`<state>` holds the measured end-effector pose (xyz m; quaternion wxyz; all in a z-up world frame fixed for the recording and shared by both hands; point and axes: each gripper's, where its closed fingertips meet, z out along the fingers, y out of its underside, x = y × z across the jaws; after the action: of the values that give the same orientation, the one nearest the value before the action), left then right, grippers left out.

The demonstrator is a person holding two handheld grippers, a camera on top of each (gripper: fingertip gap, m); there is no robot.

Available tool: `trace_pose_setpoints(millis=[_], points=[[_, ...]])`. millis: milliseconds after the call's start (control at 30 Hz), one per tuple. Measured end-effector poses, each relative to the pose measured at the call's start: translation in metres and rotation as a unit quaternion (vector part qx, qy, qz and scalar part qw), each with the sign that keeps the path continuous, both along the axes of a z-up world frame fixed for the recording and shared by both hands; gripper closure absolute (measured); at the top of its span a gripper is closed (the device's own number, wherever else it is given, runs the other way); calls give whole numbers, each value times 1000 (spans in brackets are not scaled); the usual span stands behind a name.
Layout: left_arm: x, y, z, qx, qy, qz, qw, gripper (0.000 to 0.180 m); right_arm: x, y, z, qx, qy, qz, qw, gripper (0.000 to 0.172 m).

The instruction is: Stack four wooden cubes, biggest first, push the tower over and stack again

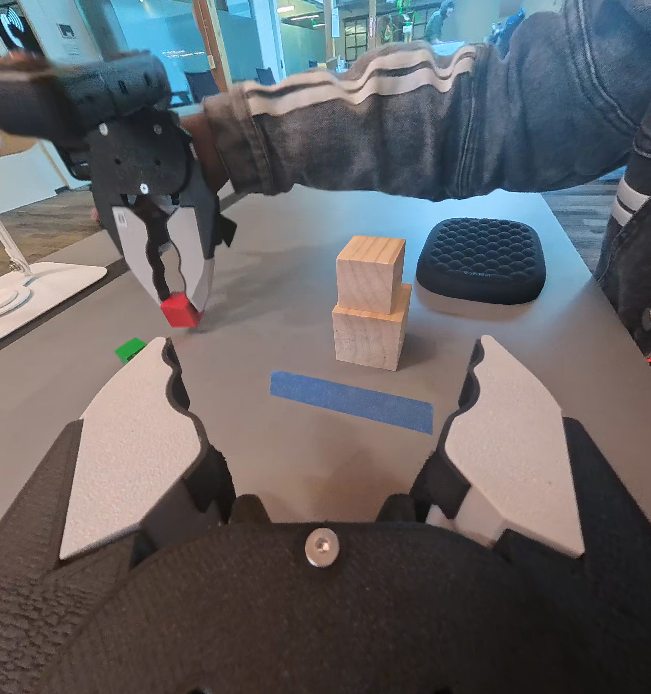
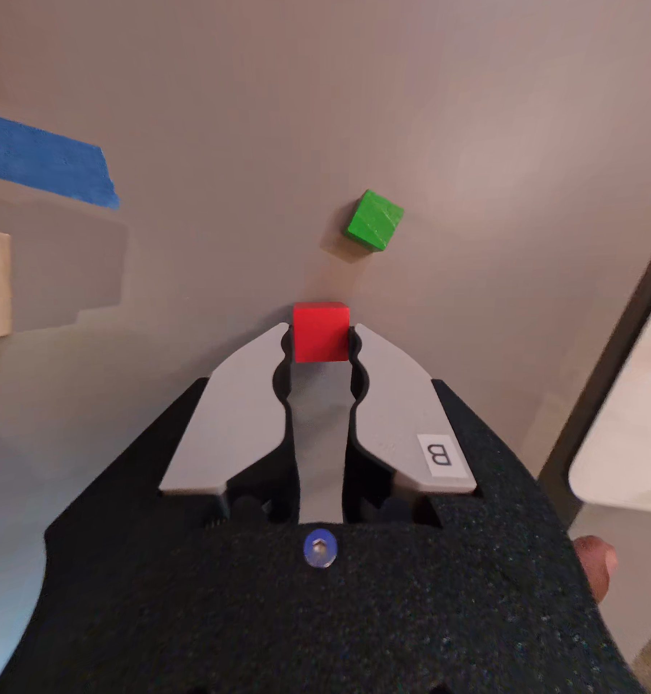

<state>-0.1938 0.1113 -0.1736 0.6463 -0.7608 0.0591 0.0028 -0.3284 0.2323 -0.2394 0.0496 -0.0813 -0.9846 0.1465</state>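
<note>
Red cube (image 2: 321, 333) clamped in right gripper (image 2: 321, 332), white letter sticker (image 2: 441, 455); left gripper (image 1: 322, 347) wide apart.

Grey table (image 1: 286, 233) fills centre; glass partitions (image 1: 159, 41) with wooden posts (image 1: 213, 45) at 12 o'clock, patterned carpet (image 1: 35, 233) at 9 o'clock, white lamp base (image 1: 53, 278) at 9 o'clock, daylight-lit office beyond.
</note>
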Motion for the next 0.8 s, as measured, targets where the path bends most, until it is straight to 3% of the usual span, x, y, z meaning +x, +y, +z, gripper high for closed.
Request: trace_pose_setpoints(millis=[233,333,500,800], points=[[2,1,1,0,4,-3,1000,40,68,-29,90,-21,-1,-108,994,144],[3,1,1,0,7,-4,1000,40,110,-42,114,-12,-4,-124,992,144],[5,1,2,0,10,-6,1000,40,156,-53,108,27,-24,-121,992,144],[5,1,2,1,11,-6,1000,40,167,-52,83,24,-40,-151,987,144]])
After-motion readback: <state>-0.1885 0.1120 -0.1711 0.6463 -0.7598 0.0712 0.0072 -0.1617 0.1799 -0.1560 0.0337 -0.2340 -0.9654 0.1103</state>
